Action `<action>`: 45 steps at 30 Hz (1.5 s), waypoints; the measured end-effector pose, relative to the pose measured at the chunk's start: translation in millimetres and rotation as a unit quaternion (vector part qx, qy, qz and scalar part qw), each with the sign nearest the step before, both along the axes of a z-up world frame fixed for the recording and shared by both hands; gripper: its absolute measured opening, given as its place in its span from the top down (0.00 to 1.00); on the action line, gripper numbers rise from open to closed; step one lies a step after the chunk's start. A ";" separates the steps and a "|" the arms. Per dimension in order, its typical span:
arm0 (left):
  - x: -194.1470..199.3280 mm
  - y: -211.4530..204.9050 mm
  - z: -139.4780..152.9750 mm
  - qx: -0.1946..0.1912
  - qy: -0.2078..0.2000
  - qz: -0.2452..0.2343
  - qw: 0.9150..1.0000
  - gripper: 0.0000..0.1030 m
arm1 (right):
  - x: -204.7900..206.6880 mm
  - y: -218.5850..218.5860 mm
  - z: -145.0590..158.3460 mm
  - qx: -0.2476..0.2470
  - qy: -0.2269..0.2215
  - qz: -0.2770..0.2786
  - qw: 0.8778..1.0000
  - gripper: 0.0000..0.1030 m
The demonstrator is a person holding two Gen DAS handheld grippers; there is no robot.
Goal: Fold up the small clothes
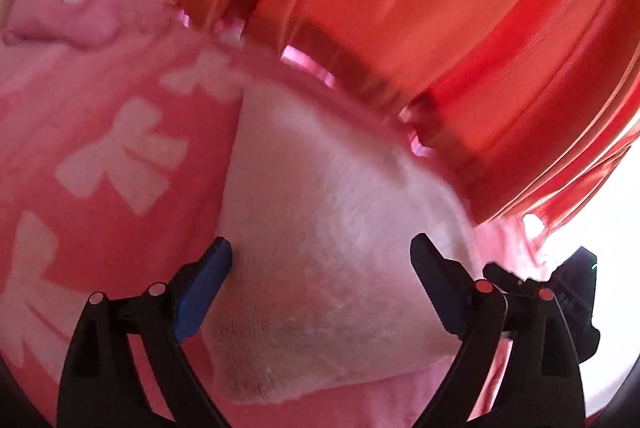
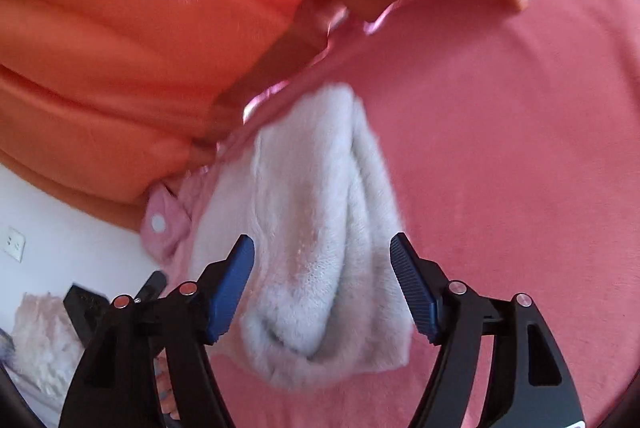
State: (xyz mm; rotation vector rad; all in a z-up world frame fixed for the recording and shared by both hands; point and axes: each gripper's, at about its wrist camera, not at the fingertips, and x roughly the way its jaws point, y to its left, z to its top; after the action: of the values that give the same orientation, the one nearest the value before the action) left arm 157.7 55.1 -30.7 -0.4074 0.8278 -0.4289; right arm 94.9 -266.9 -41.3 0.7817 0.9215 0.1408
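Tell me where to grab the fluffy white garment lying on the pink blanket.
Grip the fluffy white garment at its rounded near edge, coming from the open pink blanket side; the far end narrows against the orange cushion, leaving little room there, so this is a judgement.

No text, label, brand, number or sign can be read in either view. The pink blanket [image 1: 100,156] carries only pale bow-shaped figures, which are pattern and not letters. The small white plate on the wall [image 2: 15,243] shows two tiny dark marks, too small and blurred to read.
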 end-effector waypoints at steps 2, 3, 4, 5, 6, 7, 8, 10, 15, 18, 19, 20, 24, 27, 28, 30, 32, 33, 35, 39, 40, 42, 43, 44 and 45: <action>9.7 -4.0 -11.2 0.017 0.017 0.007 1.000 0.14 | 6.8 11.6 -7.5 -0.014 0.011 0.019 1.000 0.32; 15.8 -4.2 -17.4 0.015 0.034 0.004 0.999 0.15 | 11.1 17.1 -9.5 -0.024 0.016 0.024 0.999 0.32; 21.2 -3.4 -24.2 0.002 0.051 0.001 0.999 0.18 | 12.5 20.8 -10.5 -0.036 0.017 0.027 0.999 0.32; 26.0 -1.3 -30.6 -0.022 0.070 -0.003 0.997 0.22 | 15.7 24.9 -9.8 -0.050 0.016 0.029 0.998 0.36; 27.6 0.7 -32.2 -0.036 0.075 -0.001 0.996 0.29 | 19.1 30.6 -6.7 -0.068 0.011 0.033 0.997 0.50; 28.5 0.6 -30.3 -0.041 0.070 -0.005 0.997 0.33 | 20.6 33.7 -2.5 -0.077 0.003 0.039 0.996 0.57; 27.8 -0.3 -26.2 -0.039 0.059 -0.010 0.997 0.43 | 21.7 37.1 4.3 -0.089 -0.007 0.041 0.995 0.65; 24.1 -1.3 -9.4 -0.039 0.025 -0.015 0.999 0.53 | 18.9 43.8 29.0 -0.112 -0.045 0.043 0.992 0.71; 0.0 12.6 60.8 -0.088 -0.099 -0.025 0.991 0.57 | -13.3 45.4 104.8 -0.112 -0.178 0.025 0.977 0.74; -2.3 13.2 67.0 -0.075 -0.128 -0.030 0.988 0.54 | -14.4 35.1 94.4 -0.120 -0.165 0.019 0.979 0.72; 4.5 8.5 55.7 -0.049 -0.116 -0.027 0.992 0.53 | -3.9 31.7 72.2 -0.127 -0.126 0.021 0.984 0.71; 11.7 3.9 40.5 -0.025 -0.095 -0.027 0.995 0.51 | 4.5 30.0 54.0 -0.129 -0.092 0.026 0.987 0.68; 25.3 0.8 -11.2 0.036 -0.020 0.019 0.999 0.53 | 11.3 19.9 22.2 -0.129 -0.015 0.008 0.991 0.70; 3.3 4.8 33.1 0.028 -0.072 0.023 0.997 0.51 | -17.4 30.8 79.7 -0.191 -0.100 -0.016 0.976 0.71; -3.0 4.4 39.5 0.034 -0.085 0.024 0.996 0.50 | -24.0 36.9 88.5 -0.200 -0.115 -0.009 0.973 0.71; -10.0 -2.2 40.7 0.062 -0.089 0.023 0.994 0.45 | -28.8 50.3 82.0 -0.207 -0.109 0.019 0.972 0.73; -9.6 -15.9 23.5 0.121 -0.062 0.010 0.991 0.45 | -12.2 65.8 47.6 -0.248 -0.023 0.061 0.967 0.82; -4.6 -23.3 6.6 0.163 -0.034 0.006 0.986 0.43 | -4.0 68.3 23.7 -0.276 0.029 0.066 0.959 0.83; -3.9 -23.0 -3.2 0.172 -0.028 0.010 0.985 0.42 | -7.1 65.6 29.7 -0.274 0.022 0.053 0.960 0.84; -11.6 -17.7 4.5 0.166 -0.032 0.014 0.986 0.42 | -28.7 69.9 59.7 -0.264 -0.027 0.049 0.963 0.86; -12.1 -17.7 2.2 0.168 -0.028 0.013 0.985 0.42 | -24.9 71.2 50.1 -0.275 -0.004 0.052 0.960 0.86; -15.2 -18.8 1.2 0.170 -0.025 0.010 0.985 0.42 | -11.3 74.4 26.0 -0.283 0.038 0.063 0.956 0.89; -15.5 -19.2 1.1 0.171 -0.024 0.010 0.985 0.42 | -13.0 76.2 31.0 -0.290 0.032 0.060 0.955 0.89; -17.9 -19.7 3.7 0.175 -0.027 0.012 0.984 0.42 | -16.7 78.3 42.7 -0.293 0.021 0.055 0.954 0.88; -18.6 -20.0 4.9 0.181 -0.030 0.015 0.983 0.42 | -22.1 78.9 48.3 -0.288 0.010 0.050 0.956 0.87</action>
State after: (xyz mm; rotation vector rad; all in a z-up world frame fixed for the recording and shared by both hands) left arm 139.1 35.1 -25.8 -0.0689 0.8210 -0.2538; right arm 72.8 -187.9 7.0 0.1955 0.9574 -0.0495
